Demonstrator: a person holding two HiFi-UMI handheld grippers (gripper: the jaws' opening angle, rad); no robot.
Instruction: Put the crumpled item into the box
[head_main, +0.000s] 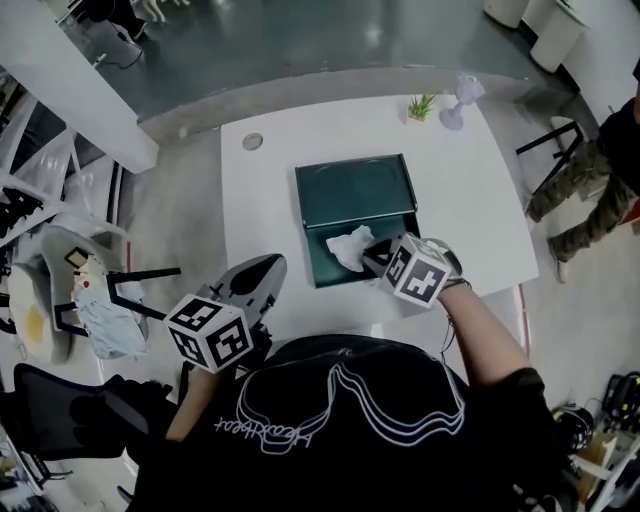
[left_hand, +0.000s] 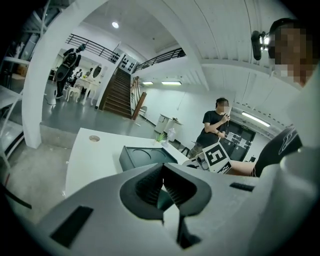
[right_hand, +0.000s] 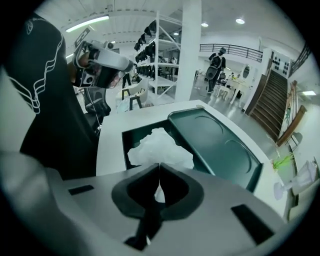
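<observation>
We stand at a white counter (head_main: 480, 200). The head view catches only a bystander's camouflage trousers (head_main: 585, 190); the left gripper view shows the whole figure. A dark green rectangular box (head_main: 322, 262) lies open. Our right hand-held gripper (right_hand: 159, 170) is clamped on the crumpled white paper wad (head_main: 350, 247) inside its base. Our left hand-held gripper (left_hand: 162, 171) is closed and empty. A small green plant (head_main: 422, 105) stands at the far edge.

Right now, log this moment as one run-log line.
phase: placing | right tongs: shut on crumpled item, over open box | left tongs: shut, empty | item: not yet released
</observation>
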